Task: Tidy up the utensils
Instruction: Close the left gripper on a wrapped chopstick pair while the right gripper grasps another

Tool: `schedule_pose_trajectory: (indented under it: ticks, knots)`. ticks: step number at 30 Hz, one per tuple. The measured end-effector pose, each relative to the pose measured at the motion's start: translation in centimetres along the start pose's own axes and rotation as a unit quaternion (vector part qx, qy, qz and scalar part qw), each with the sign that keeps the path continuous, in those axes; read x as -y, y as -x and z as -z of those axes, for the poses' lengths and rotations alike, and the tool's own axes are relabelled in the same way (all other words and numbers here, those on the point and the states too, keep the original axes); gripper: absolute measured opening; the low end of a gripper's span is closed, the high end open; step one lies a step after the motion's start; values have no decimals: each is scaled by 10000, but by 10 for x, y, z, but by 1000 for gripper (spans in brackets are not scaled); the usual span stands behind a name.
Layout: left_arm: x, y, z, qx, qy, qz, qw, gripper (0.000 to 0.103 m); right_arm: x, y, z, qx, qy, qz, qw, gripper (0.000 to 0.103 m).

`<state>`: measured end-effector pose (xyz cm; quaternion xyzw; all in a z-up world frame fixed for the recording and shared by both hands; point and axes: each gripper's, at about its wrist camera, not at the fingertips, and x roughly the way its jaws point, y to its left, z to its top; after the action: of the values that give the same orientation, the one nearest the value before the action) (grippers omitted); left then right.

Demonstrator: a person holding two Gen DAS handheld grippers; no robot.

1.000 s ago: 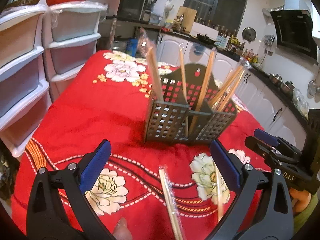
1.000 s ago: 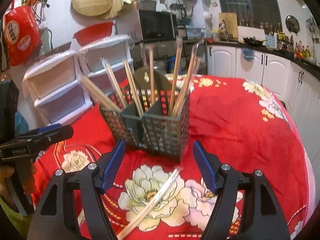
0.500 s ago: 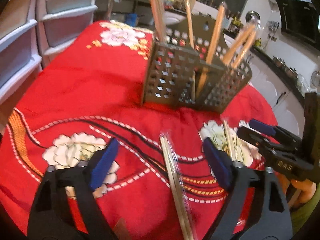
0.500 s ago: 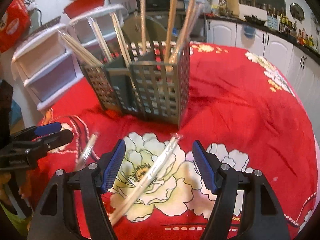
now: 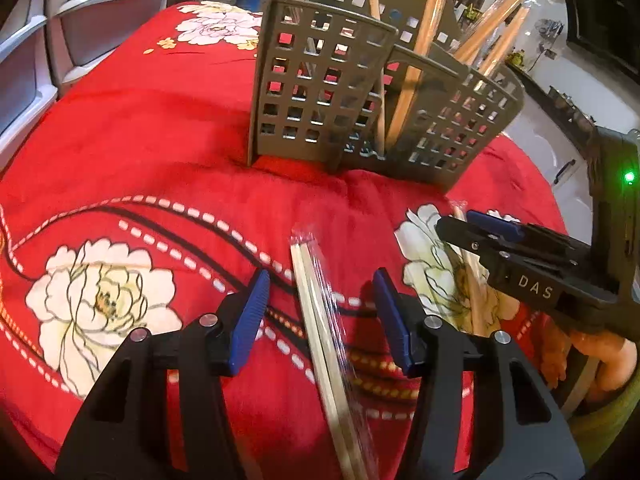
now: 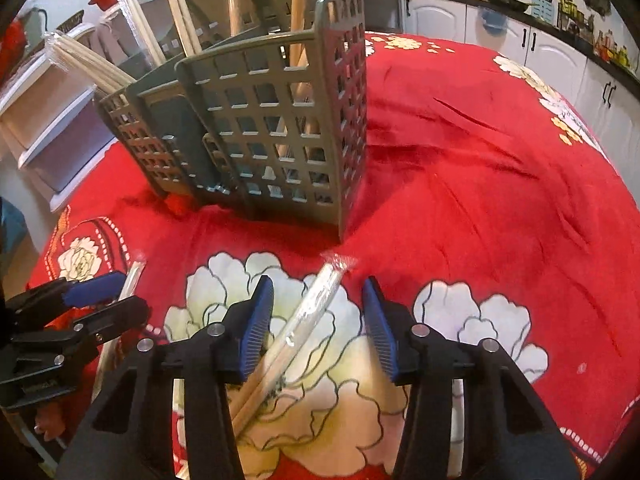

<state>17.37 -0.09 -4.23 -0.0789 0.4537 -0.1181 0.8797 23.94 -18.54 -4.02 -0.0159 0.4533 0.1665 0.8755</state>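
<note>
From my left wrist, my left gripper (image 5: 320,312) is spread wide over the red floral tablecloth (image 5: 132,128), its blue pads (image 5: 250,316) on either side of a wrapped pair of chopsticks (image 5: 320,320) lying flat near the table's near edge; neither pad touches it. The grey slotted holder (image 5: 360,100) stands farther in, toward the middle of the table, with several chopsticks upright or leaning in its compartments. My right gripper (image 5: 480,236) reaches in from the right edge over a second wrapped pair (image 5: 472,292).

From my right wrist, my right gripper (image 6: 318,320) is released too, pads (image 6: 378,328) apart around the second wrapped pair (image 6: 308,316), which lies diagonally on a white flower. The holder (image 6: 280,128) stands just beyond its tip. My left gripper (image 6: 92,300) shows at the left edge, over its own pair (image 6: 128,284).
</note>
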Motion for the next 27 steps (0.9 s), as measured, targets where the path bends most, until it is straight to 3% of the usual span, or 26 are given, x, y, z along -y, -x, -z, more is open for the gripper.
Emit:
schedule_pose_trajectory:
  ticks: [6, 10, 14, 22, 27]
  knots:
    - [8, -12, -12, 17, -216, -383, 9990, 37, -2, -4, -3, 31, 146, 155, 9998, 27]
    - [12, -14, -19, 54, -297, -566, 9979, 26, 1, -4, -4, 60, 113, 112, 9999, 17]
    - [6, -10, -21, 75, -199, -486, 9986, 9, 8, 0, -7, 101, -28, -79, 9999, 8]
    - [5, 20, -23, 332, -119, -178, 9992, 3, 16, 24, -6, 323, -276, -551, 9976, 6]
    - [16, 49, -33, 629, -135, 66, 9979, 2, 7, 56, -8, 691, -109, -771, 9946, 6]
